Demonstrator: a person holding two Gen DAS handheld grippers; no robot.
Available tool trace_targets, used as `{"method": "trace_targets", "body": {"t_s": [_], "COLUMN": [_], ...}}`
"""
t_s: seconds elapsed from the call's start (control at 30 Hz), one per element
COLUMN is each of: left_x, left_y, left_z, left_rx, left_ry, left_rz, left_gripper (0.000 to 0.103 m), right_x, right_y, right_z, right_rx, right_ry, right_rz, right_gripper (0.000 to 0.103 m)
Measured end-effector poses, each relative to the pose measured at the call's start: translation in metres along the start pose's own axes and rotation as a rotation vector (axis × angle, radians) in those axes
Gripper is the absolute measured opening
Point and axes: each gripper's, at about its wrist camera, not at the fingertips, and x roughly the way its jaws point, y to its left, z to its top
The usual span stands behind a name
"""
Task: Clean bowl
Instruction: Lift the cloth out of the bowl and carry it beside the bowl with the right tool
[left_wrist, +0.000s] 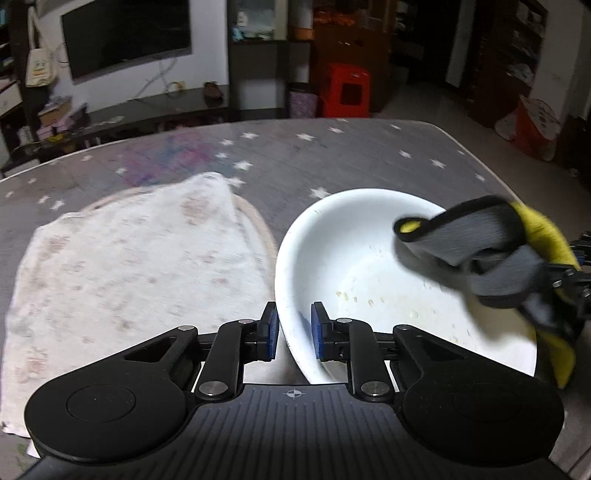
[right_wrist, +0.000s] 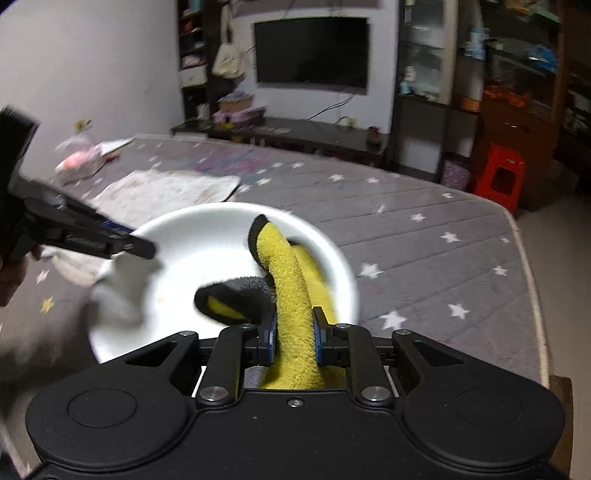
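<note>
A white bowl with small food specks inside sits tilted on the grey star-patterned table. My left gripper is shut on the bowl's near rim, one pad on each side of the wall. My right gripper is shut on a yellow and grey cloth, which hangs into the bowl. In the left wrist view the cloth is blurred over the bowl's right side. The left gripper shows at the bowl's left rim in the right wrist view.
A white floral towel lies over a round mat on the table left of the bowl. A pink and white object lies at the table's far left. The table's right edge is near. A red stool stands beyond.
</note>
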Motion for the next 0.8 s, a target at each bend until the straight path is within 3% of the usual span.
{"method": "trace_targets", "body": {"t_s": [0.17, 0.5, 0.8], "left_x": [0.004, 0.023, 0.044], "left_y": [0.022, 0.036, 0.022], "left_z": [0.004, 0.014, 0.025], "left_rx": [-0.032, -0.084, -0.098], "left_ry": [0.001, 0.0, 0.0], "left_rz": [0.072, 0.114, 0.107], "left_gripper": [0.02, 0.021, 0.023], "right_x": [0.009, 0.05, 0.074], "right_y": [-0.018, -0.054, -0.054], "right_z": [0.001, -0.005, -0.002], "right_rx": [0.085, 0.27, 0.275], "right_ry": [-0.021, 0.003, 0.023], "right_rz": [-0.054, -0.177, -0.154], "right_gripper": [0.02, 0.02, 0.02]}}
